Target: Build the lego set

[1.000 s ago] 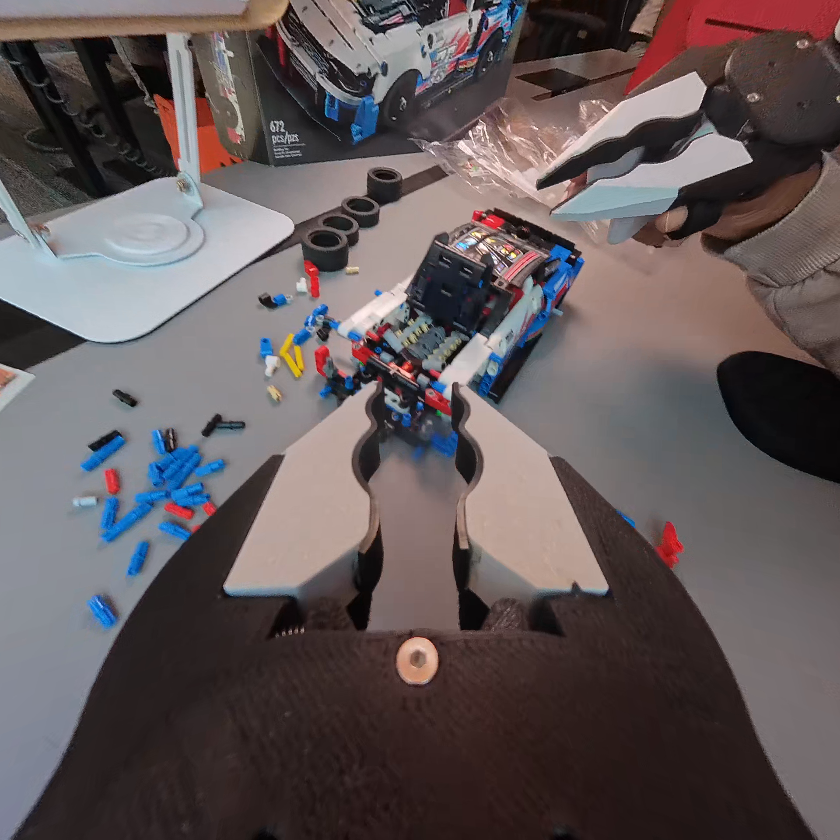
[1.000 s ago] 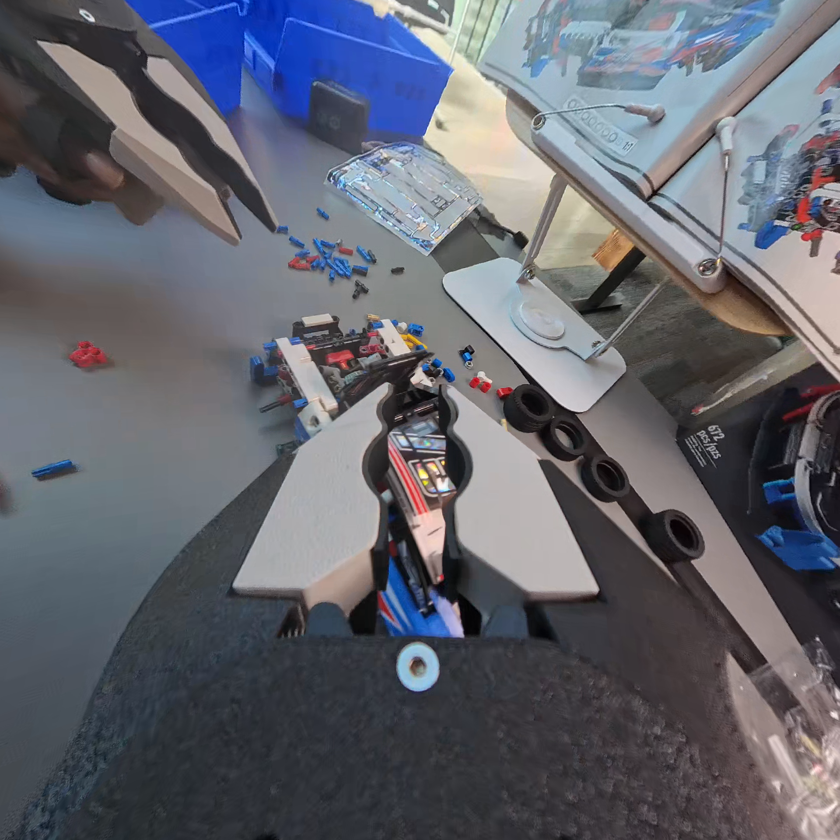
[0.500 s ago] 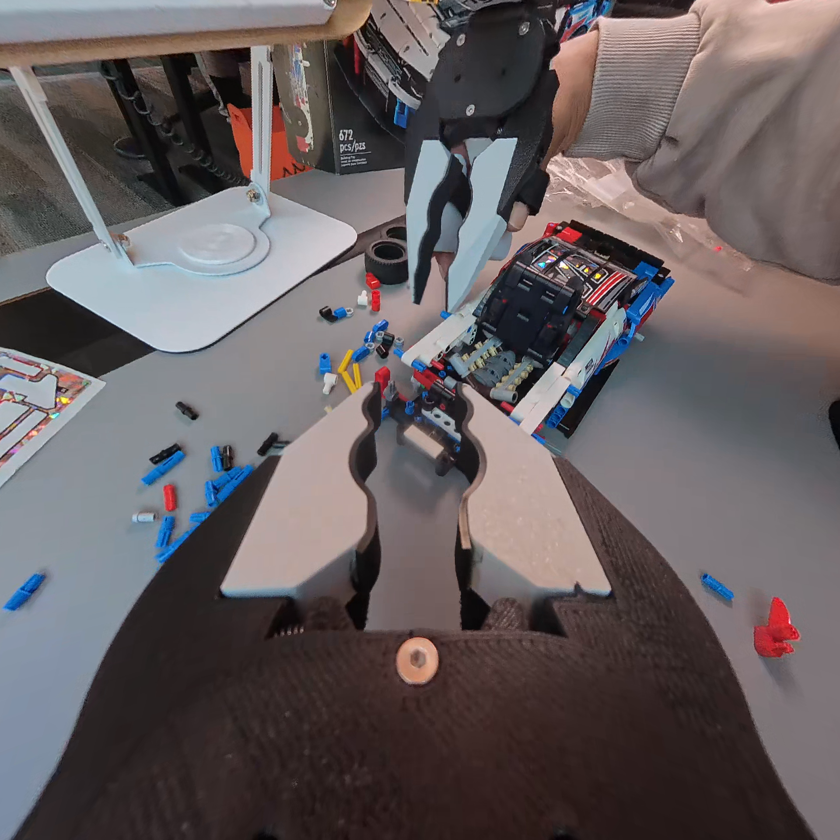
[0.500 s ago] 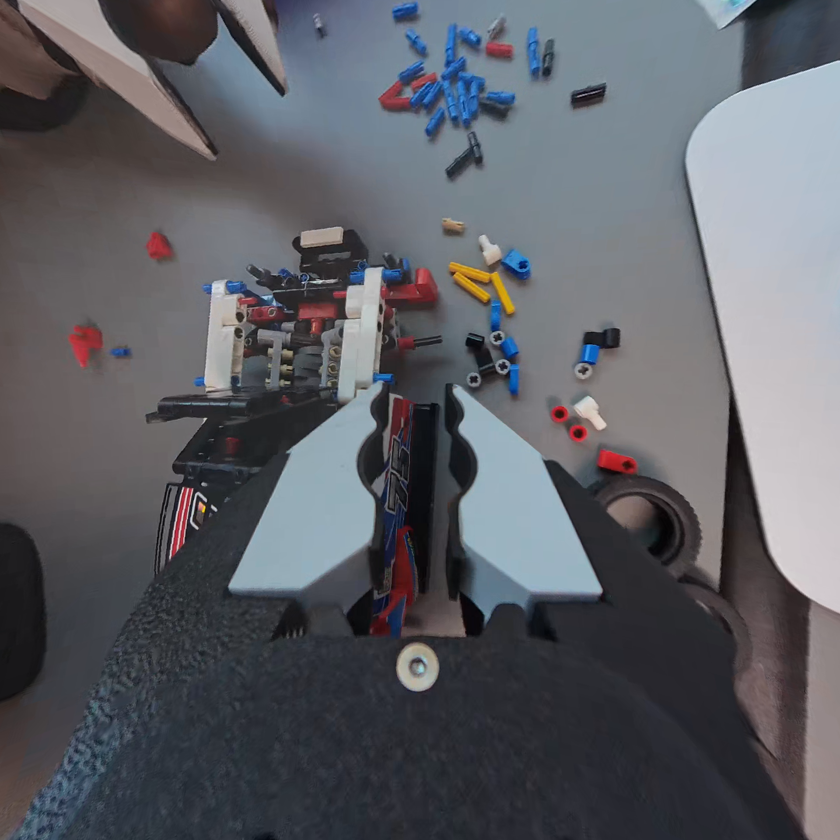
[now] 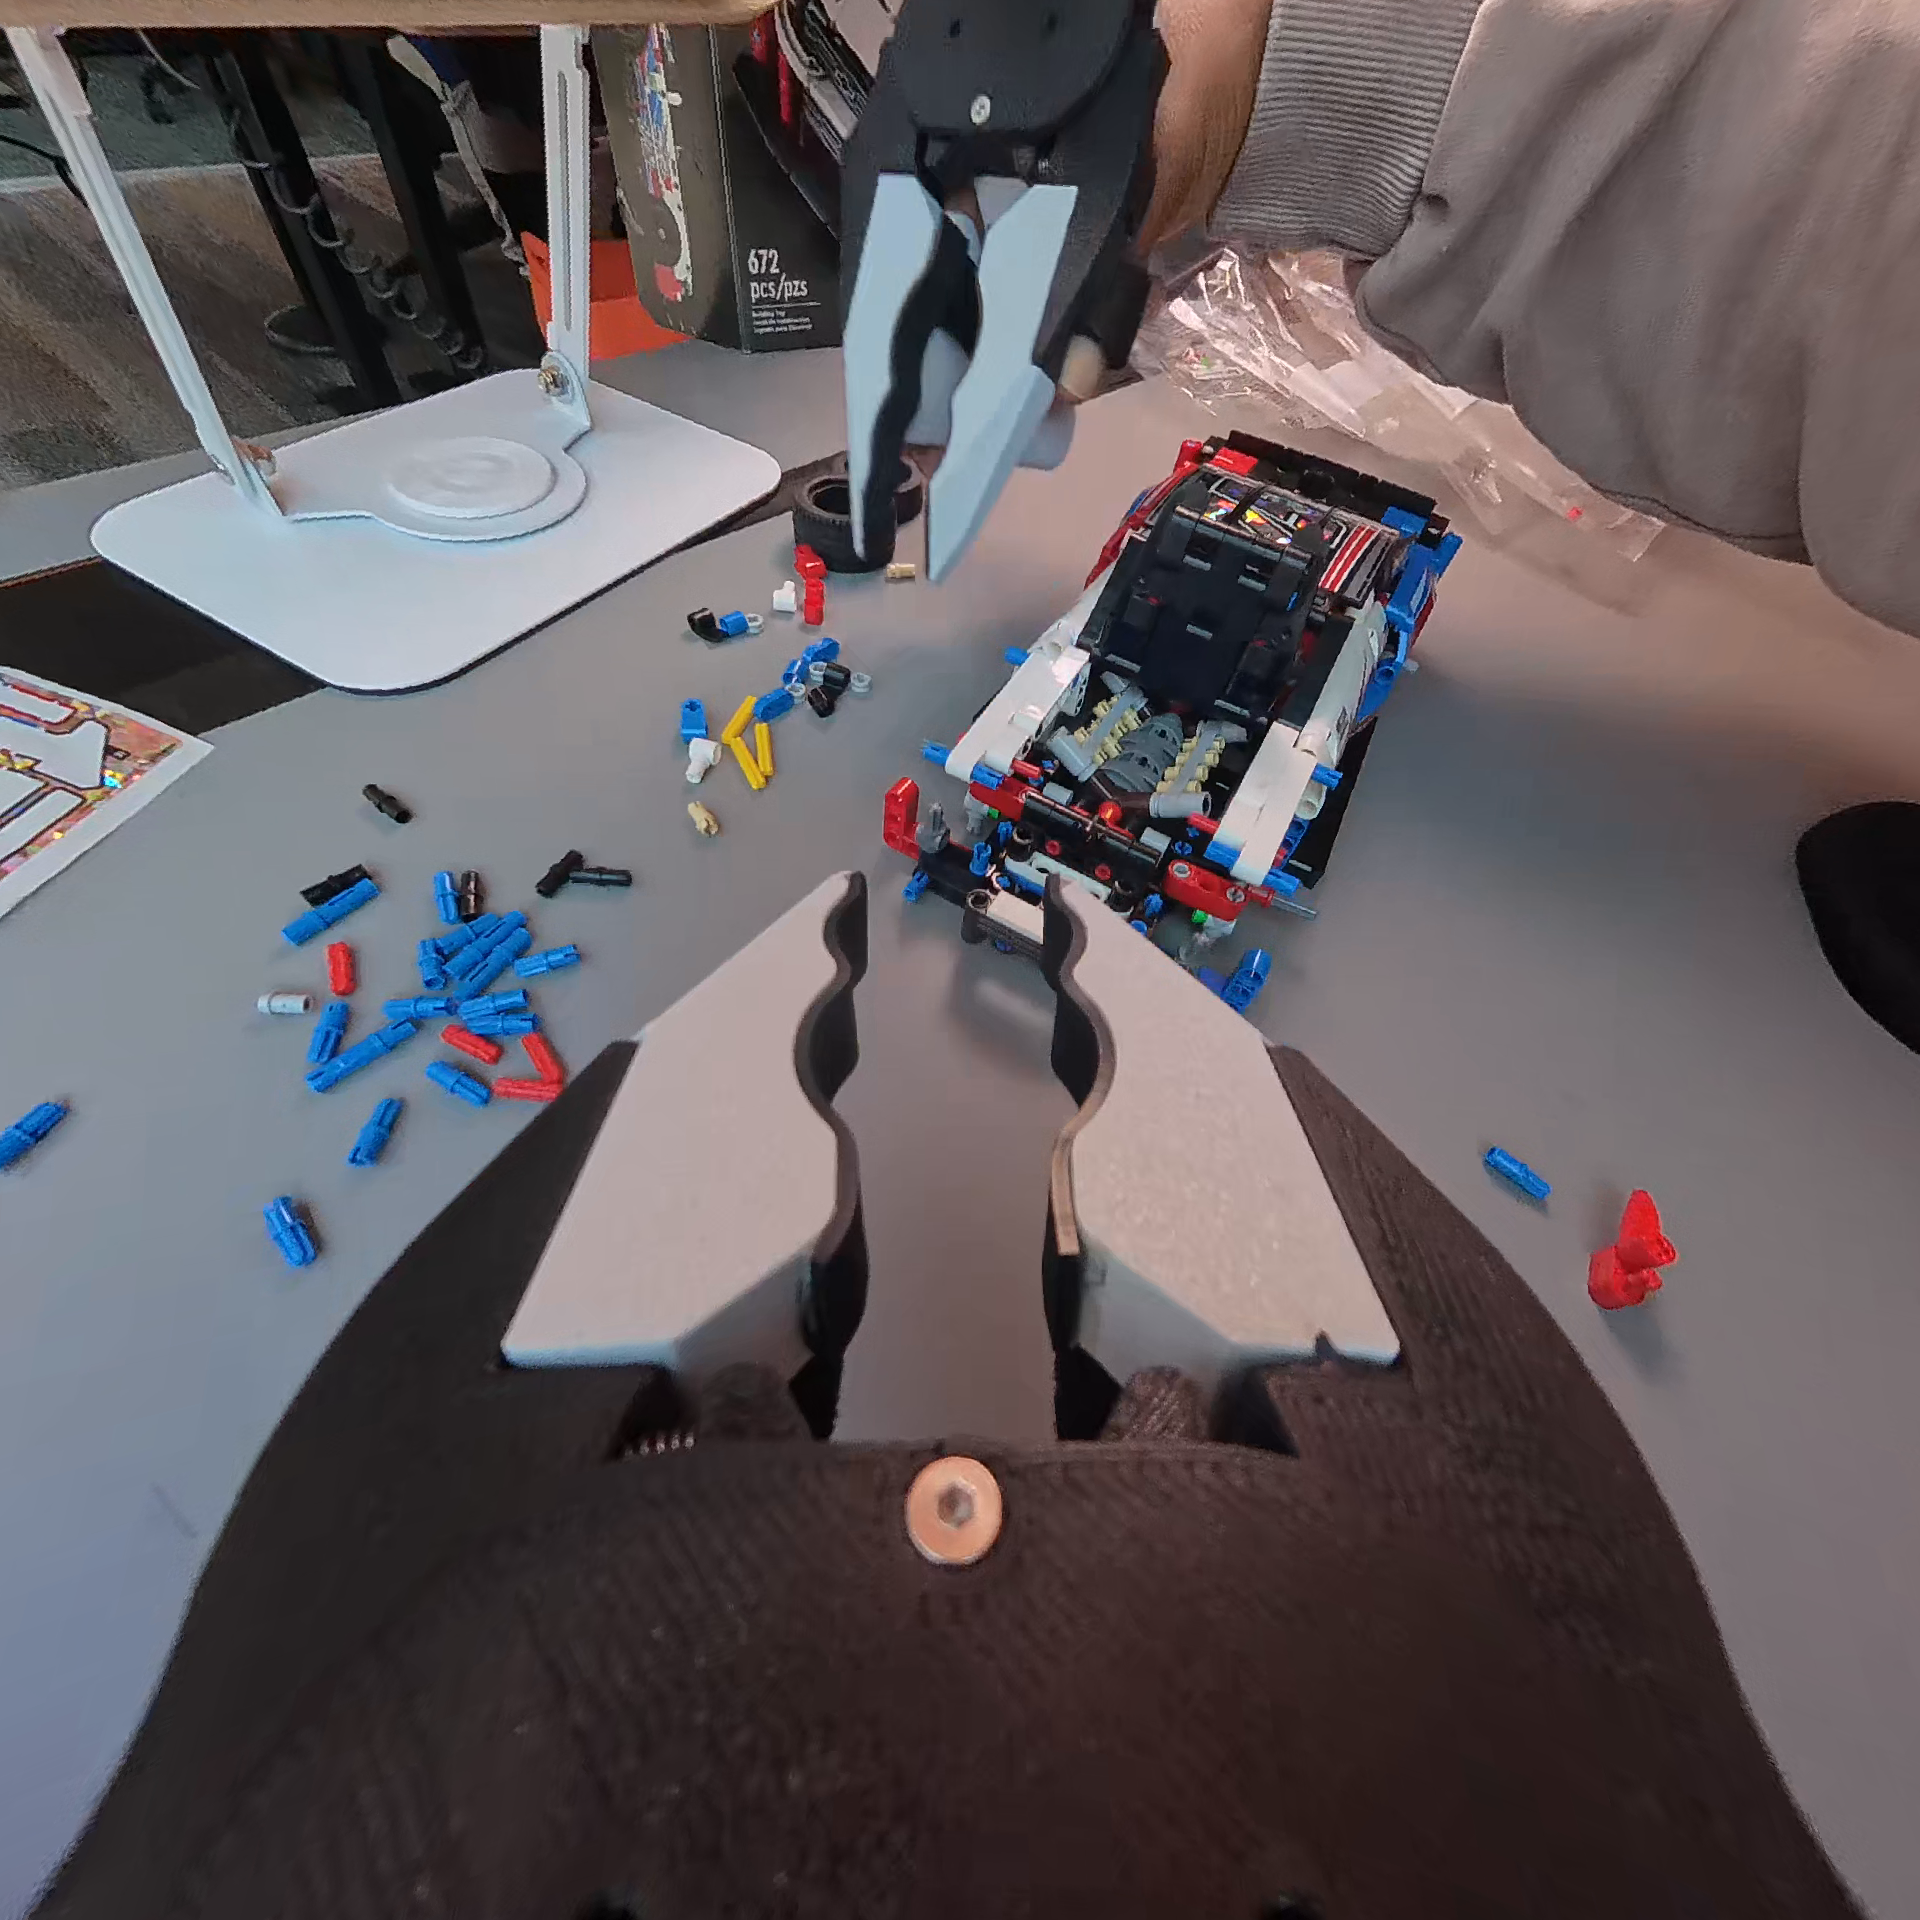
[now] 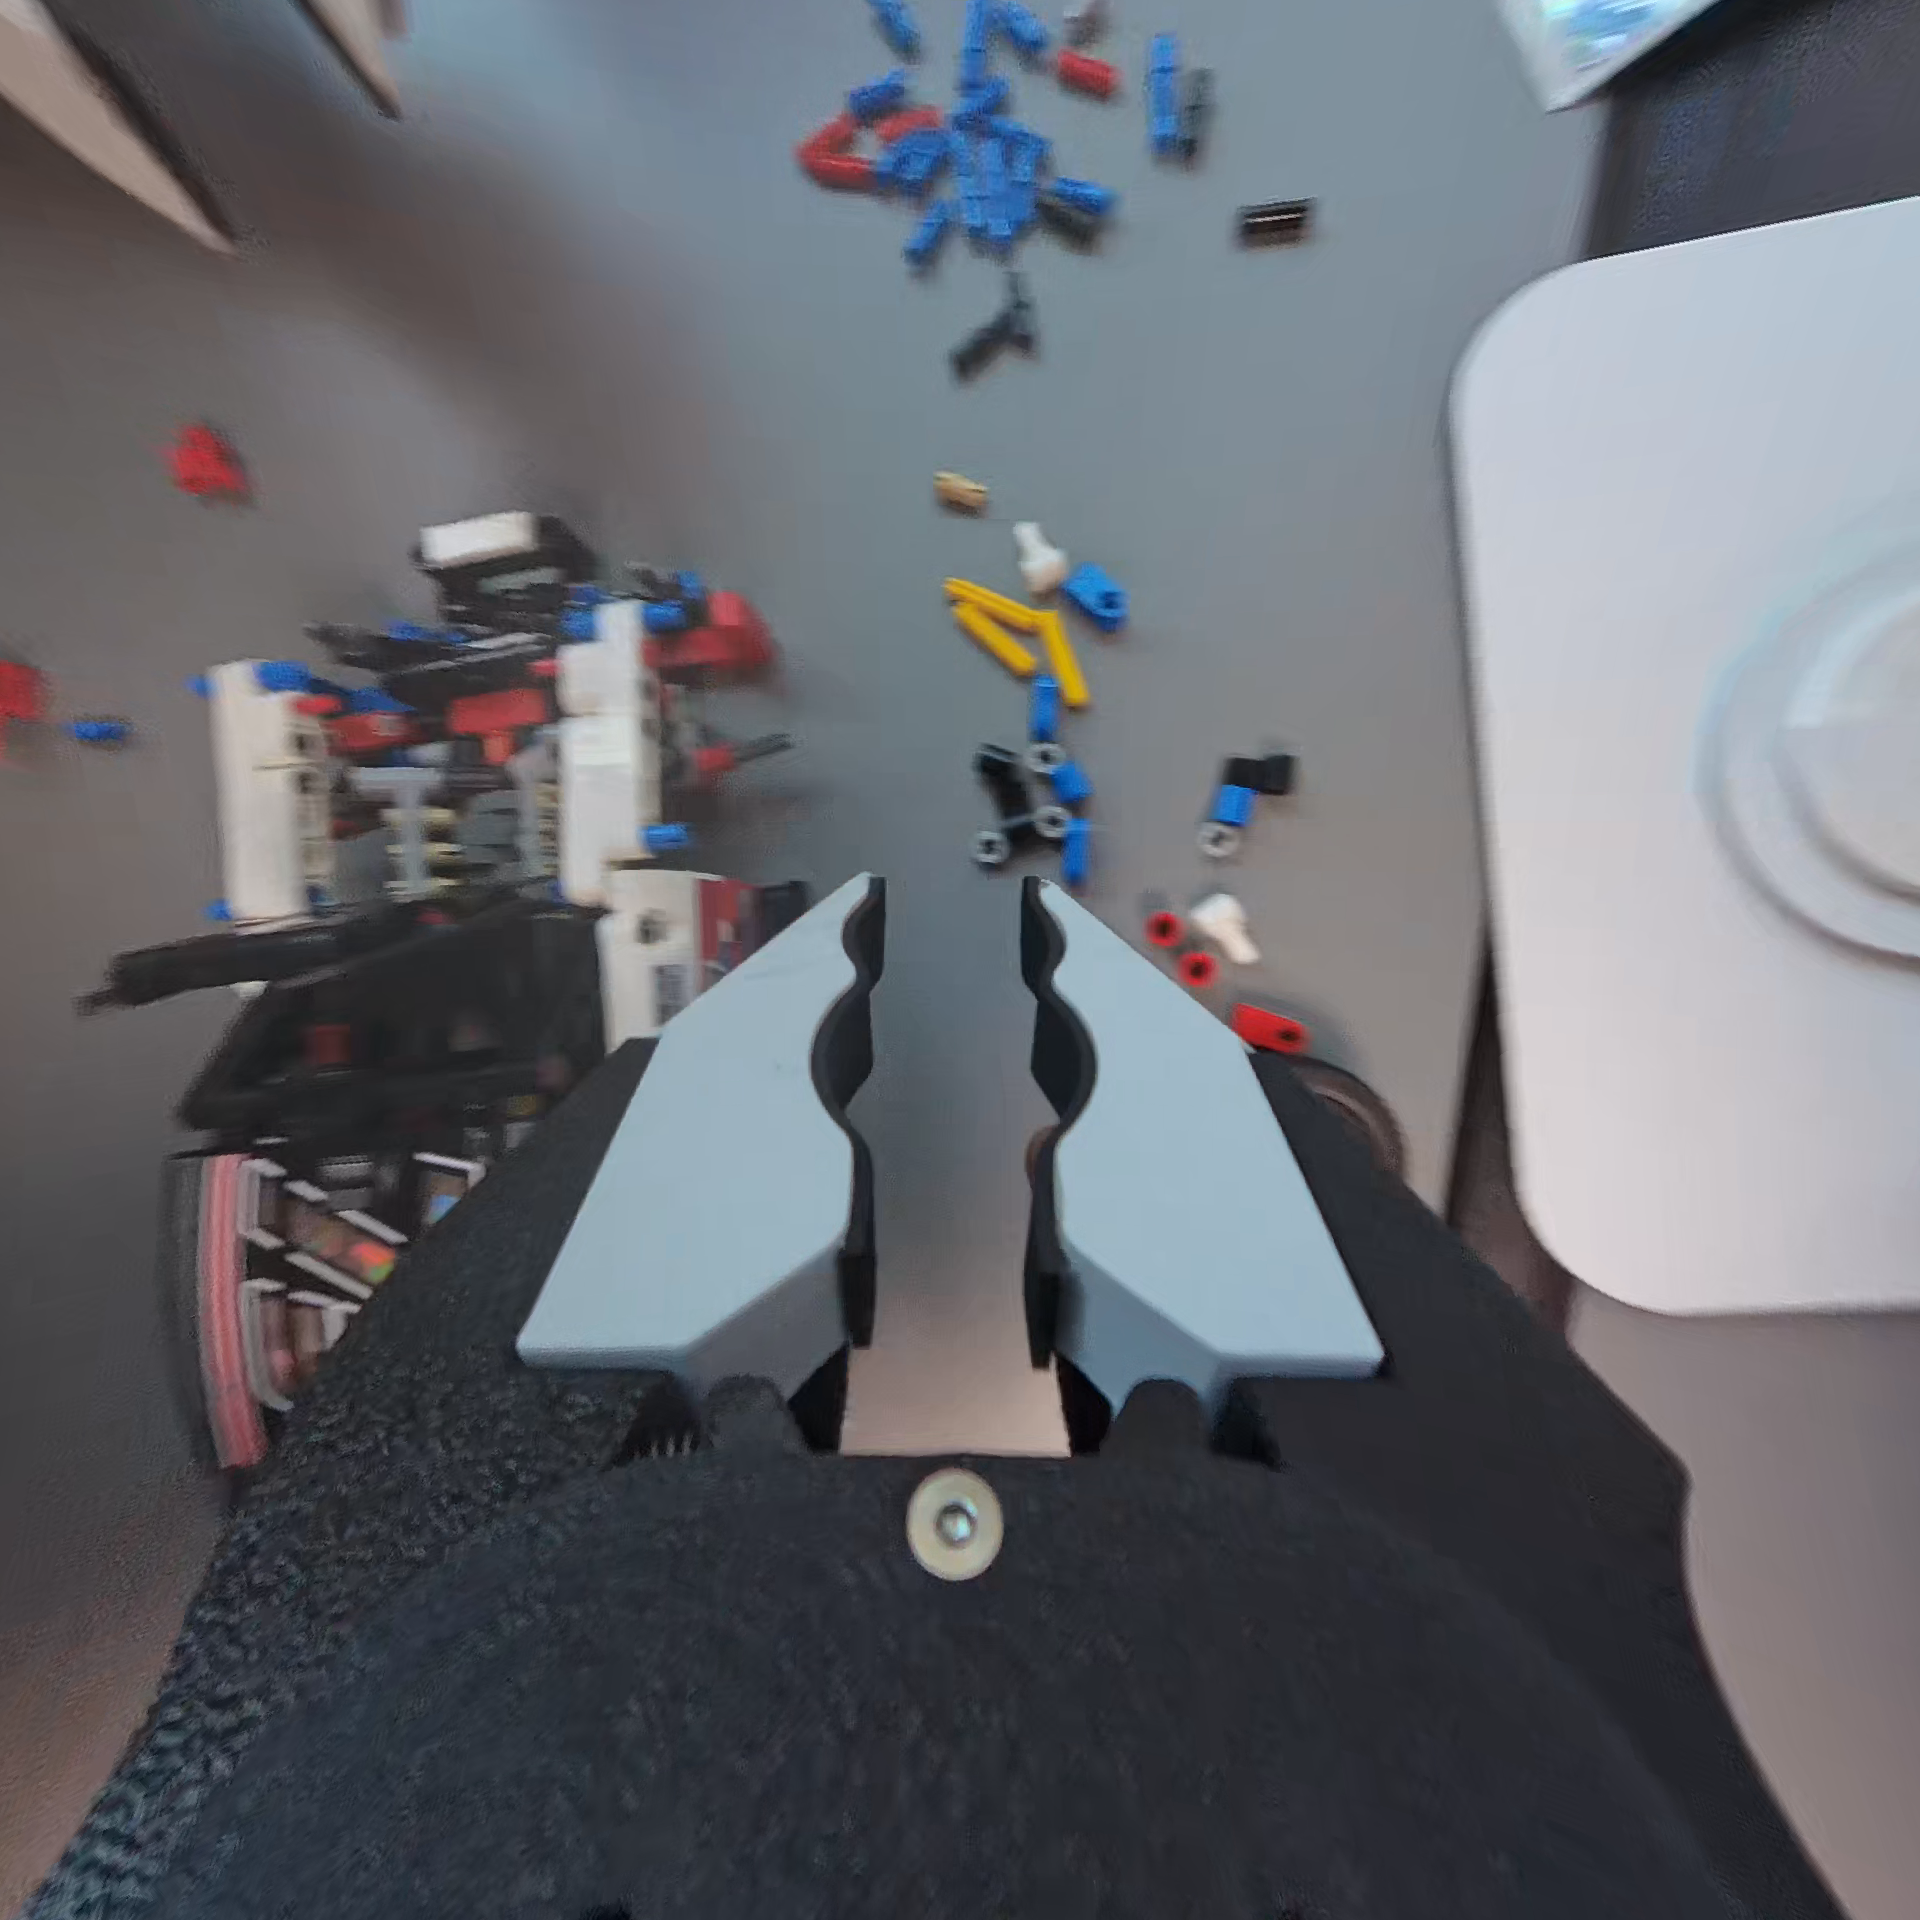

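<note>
1. The left gripper [image 5: 954, 914] sits lowest in the left wrist view, its grey fingers [image 5: 727, 1122] apart with nothing between them, only bare grey desk [image 5: 1455, 935] showing in the gap.
2. Just past its fingertips lies the half-built lego car [image 5: 1195, 717], open engine end toward the gripper, black roof and blue-and-red tail pointing away.
3. To the left of the car, a scatter of blue pins [image 5: 457, 987] lies on the desk with a few red and black ones mixed in; a red piece [image 5: 1629, 1252] and a single blue pin [image 5: 1515, 1172] lie apart on the right.
4. Farther on, yellow rods [image 5: 748, 740] sit among small loose parts between the car and a black tire [image 5: 854, 507].
5. The right gripper [image 5: 894, 566] hangs point-down over those parts, held by a hand in a grey sleeve [image 5: 1558, 208]; its fingers are parted and hold nothing, their tips just beside the tire.
6. In the blurred right wrist view, the same gripper [image 6: 951, 883] looks straight down at the desk, with the car [image 6: 447, 810] to its left and the loose parts ahead.
7. A white stand base [image 5: 436, 520] rests on the desk behind the parts, a sticker sheet [image 5: 62, 769] at the left edge.
8. Farthest back stand the set's box [image 5: 727, 208] and a crumpled clear bag [image 5: 1351, 364].
</note>
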A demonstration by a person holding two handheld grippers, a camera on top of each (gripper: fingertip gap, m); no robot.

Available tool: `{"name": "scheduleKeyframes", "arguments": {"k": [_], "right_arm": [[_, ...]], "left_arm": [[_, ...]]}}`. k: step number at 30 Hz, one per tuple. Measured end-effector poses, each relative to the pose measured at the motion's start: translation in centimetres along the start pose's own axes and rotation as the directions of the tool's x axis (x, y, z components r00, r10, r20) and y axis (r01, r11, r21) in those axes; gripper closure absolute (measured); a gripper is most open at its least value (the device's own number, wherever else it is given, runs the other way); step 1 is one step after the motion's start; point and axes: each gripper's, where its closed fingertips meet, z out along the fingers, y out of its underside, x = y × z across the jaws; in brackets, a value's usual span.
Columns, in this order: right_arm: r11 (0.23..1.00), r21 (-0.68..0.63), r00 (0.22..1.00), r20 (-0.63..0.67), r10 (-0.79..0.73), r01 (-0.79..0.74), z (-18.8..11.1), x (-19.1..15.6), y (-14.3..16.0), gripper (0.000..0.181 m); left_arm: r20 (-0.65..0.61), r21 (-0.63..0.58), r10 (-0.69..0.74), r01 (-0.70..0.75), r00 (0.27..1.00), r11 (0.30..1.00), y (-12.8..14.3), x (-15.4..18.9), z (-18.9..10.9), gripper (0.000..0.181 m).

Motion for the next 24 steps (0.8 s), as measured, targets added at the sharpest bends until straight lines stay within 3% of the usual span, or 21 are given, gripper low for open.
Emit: {"name": "scheduleKeyframes", "arguments": {"k": [2,4,8,15,20,24], "right_arm": [[0.998,-0.051,0.983,-0.179,-0.046,0.038,-1.0,3.2,0.8,0.146],[0.989,-0.138,0.961,-0.262,-0.093,0.058,-1.5,4.9,2.2,0.141],[0.974,-0.218,0.963,-0.244,-0.111,0.057,-0.9,5.5,3.5,0.147],[0.955,-0.291,0.967,-0.221,-0.125,0.057,-0.3,6.9,3.0,0.157],[0.875,-0.460,0.948,-0.181,-0.263,0.155,0.1,6.6,2.9,0.155],[0.812,-0.565,0.949,-0.151,-0.276,0.146,1.0,7.0,4.3,0.155]], "left_arm": [[0.010,0.004,-0.002,0.002,1.000,1.000,0.4,0.1,-0.5,0.149],[0.016,0.009,-0.004,0.004,1.000,1.000,0.6,0.2,-0.9,0.149],[0.013,0.015,-0.010,0.010,1.000,1.000,0.8,0.5,-1.3,0.149],[0.014,0.010,-0.008,0.008,1.000,1.000,1.2,0.5,-1.4,0.149],[0.006,0.007,-0.007,0.007,1.000,1.000,1.4,0.6,-1.3,0.149],[-0.001,0.005,-0.003,0.003,1.000,1.000,1.4,0.7,-1.2,0.149]]}}
